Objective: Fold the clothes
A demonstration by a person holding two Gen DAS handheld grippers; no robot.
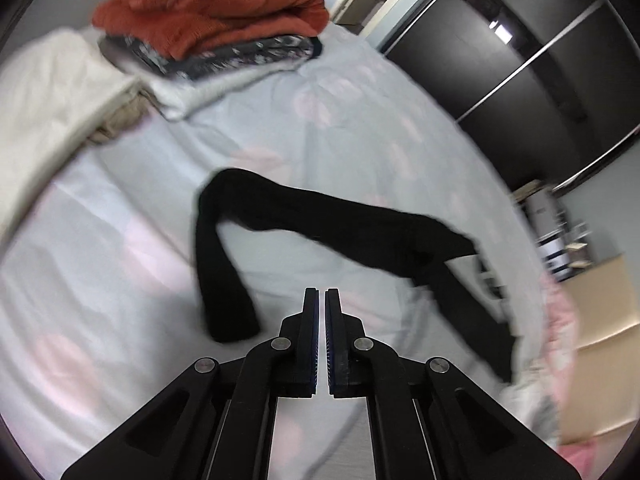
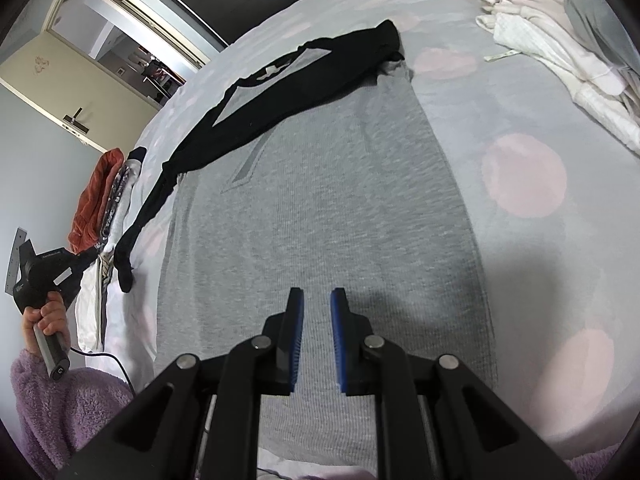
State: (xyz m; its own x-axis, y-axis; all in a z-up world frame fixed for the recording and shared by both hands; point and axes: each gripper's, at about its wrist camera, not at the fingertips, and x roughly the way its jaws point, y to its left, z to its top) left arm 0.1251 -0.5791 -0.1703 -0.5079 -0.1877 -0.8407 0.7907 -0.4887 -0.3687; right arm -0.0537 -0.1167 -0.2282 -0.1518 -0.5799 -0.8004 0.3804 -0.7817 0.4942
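A grey shirt with black sleeves [image 2: 320, 208] lies flat on the bed, its grey body folded into a long strip. One black sleeve [image 1: 312, 220] stretches across the sheet in the left wrist view, bent at the far end. My left gripper [image 1: 321, 296] is shut and empty, hovering just short of that sleeve. My right gripper [image 2: 316, 296] is slightly open and empty, above the lower part of the grey body. The left gripper's handle [image 2: 44, 276] shows at the left of the right wrist view.
The bed has a light sheet with pink dots [image 2: 524, 176]. A stack of folded clothes with a rust-red top [image 1: 212, 16] sits at the far corner. Cream and white garments [image 2: 560, 68] lie in a heap at the right. Dark wardrobe doors [image 1: 520, 60] stand beyond the bed.
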